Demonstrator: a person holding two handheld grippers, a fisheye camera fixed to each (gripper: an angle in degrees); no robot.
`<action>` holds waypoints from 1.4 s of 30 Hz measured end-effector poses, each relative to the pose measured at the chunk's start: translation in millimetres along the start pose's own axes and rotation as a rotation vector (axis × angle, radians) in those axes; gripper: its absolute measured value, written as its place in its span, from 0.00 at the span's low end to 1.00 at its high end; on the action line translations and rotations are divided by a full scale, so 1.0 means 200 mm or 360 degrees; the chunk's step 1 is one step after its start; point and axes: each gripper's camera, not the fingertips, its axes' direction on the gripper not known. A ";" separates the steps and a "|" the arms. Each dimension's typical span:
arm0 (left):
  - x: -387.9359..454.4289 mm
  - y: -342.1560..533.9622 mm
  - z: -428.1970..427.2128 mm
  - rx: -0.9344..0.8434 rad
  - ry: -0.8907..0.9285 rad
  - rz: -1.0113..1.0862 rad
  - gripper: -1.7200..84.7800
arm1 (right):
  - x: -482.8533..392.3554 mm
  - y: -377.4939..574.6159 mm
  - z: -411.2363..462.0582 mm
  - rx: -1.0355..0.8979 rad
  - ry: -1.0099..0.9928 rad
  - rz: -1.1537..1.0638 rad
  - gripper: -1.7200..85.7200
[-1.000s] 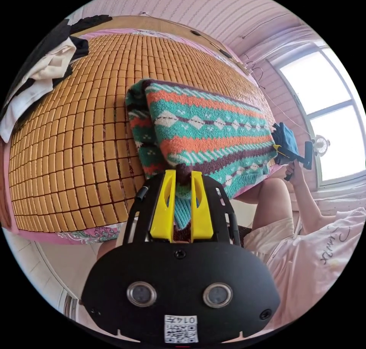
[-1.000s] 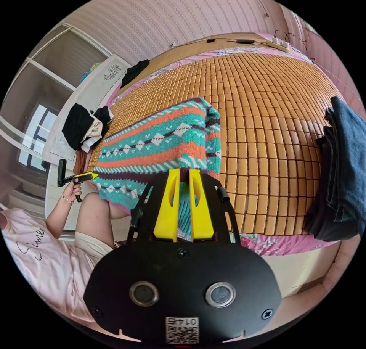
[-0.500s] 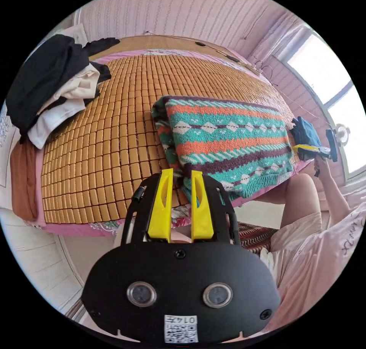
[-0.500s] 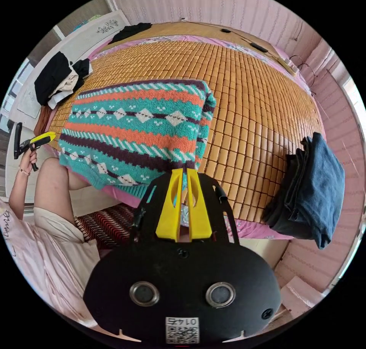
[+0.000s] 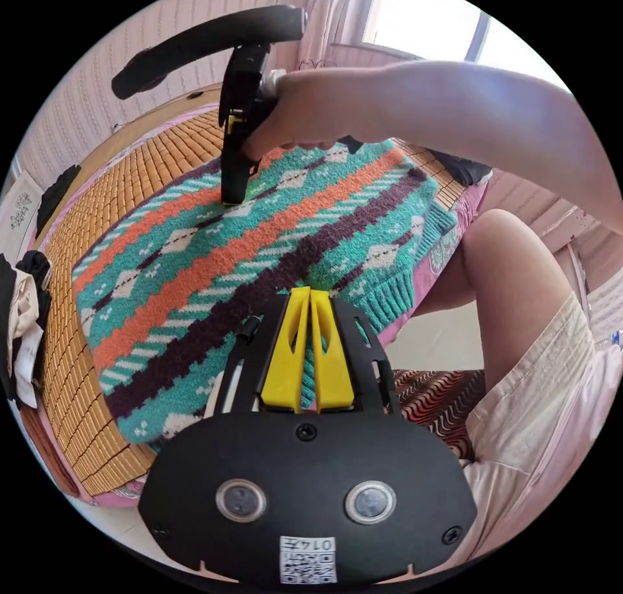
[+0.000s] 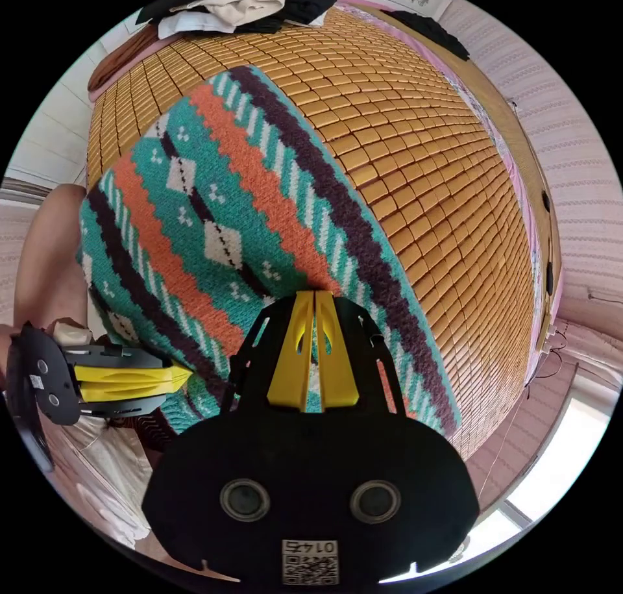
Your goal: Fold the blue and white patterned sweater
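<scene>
Both grippers, left gripper (image 5: 309, 293) and right gripper (image 6: 314, 295), jaws pinched closed and empty, hover mid-frame over the teal, orange and purple knitted sweater (image 5: 259, 256) folded on the bamboo-mat bed (image 6: 422, 165); smoothing seems next.

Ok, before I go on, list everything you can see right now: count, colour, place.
sweater: one, teal, orange, white and dark purple, folded flat at the mat's near edge
bamboo mat: one, golden brown, covering the bed
clothes pile: one, black and cream, far mat corner
dark garment: one, black, on the mat's far edge
left gripper: yellow jaws together over the sweater hem
right gripper: yellow jaws together, on the sweater
person's arm: reaching across the sweater
</scene>
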 end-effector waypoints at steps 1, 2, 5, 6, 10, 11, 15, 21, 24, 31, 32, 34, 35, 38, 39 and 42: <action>0.00 0.02 0.01 0.0027 0.0008 0.0011 0.01 | 0.00 -0.02 0.00 -0.0019 -0.0013 -0.0004 0.01; 0.00 0.02 0.02 0.0033 0.0019 0.0010 0.01 | 0.01 -0.05 -0.01 -0.0048 -0.0042 -0.0041 0.01; -0.01 0.05 0.05 0.0059 0.0081 -0.0016 0.01 | 0.04 -0.13 -0.14 -0.0100 -0.0095 -0.0155 0.01; -0.01 0.06 0.07 0.0075 0.0093 -0.0017 0.01 | 0.06 -0.15 -0.19 -0.0044 -0.0060 -0.0142 0.01; 0.00 0.07 0.12 0.0069 0.0126 -0.0044 0.01 | 0.14 -0.30 -0.09 -0.0112 -0.0014 -0.0032 0.01; 0.00 0.07 0.13 0.0067 0.0132 -0.0045 0.01 | 0.14 -0.35 0.02 -0.0188 -0.0064 0.0001 0.01; -0.04 0.06 0.11 0.0084 0.0187 -0.0105 0.01 | 0.14 -0.39 -0.02 -0.0101 -0.0067 0.0024 0.01; -0.49 -0.04 -0.07 0.0319 -0.0105 -0.0375 0.01 | 0.32 -0.04 -0.18 0.0115 -0.0022 0.0368 0.01; -0.78 -0.12 0.01 0.0283 -0.0206 -0.0510 0.01 | 0.45 0.15 -0.14 0.0045 0.0003 0.0645 0.01; -0.98 -0.12 0.31 -0.0029 -0.0146 -0.0588 0.01 | 0.52 0.25 0.15 0.0012 -0.0025 0.0869 0.01; -0.98 -0.13 0.31 -0.0028 -0.0146 -0.0599 0.01 | 0.52 0.23 0.15 -0.0044 -0.0010 0.0815 0.01; -0.93 -0.14 0.27 -0.0026 -0.0187 -0.0586 0.01 | 0.52 0.22 0.13 -0.0109 -0.0011 0.0707 0.01; -0.90 -0.14 0.24 -0.0015 -0.0223 -0.0554 0.01 | 0.54 0.22 0.08 -0.0122 -0.0029 0.0673 0.01; -0.62 -0.13 0.10 0.0175 -0.0181 -0.0307 0.01 | 0.48 0.20 -0.10 0.0083 -0.0003 0.0575 0.01; -0.49 -0.13 0.11 0.0190 -0.0068 -0.0205 0.01 | 0.42 0.15 -0.15 0.0179 -0.0083 0.0456 0.01; -0.11 -0.12 0.26 0.0098 0.0137 0.0050 0.01 | 0.24 -0.05 -0.13 0.0192 -0.0271 0.0120 0.01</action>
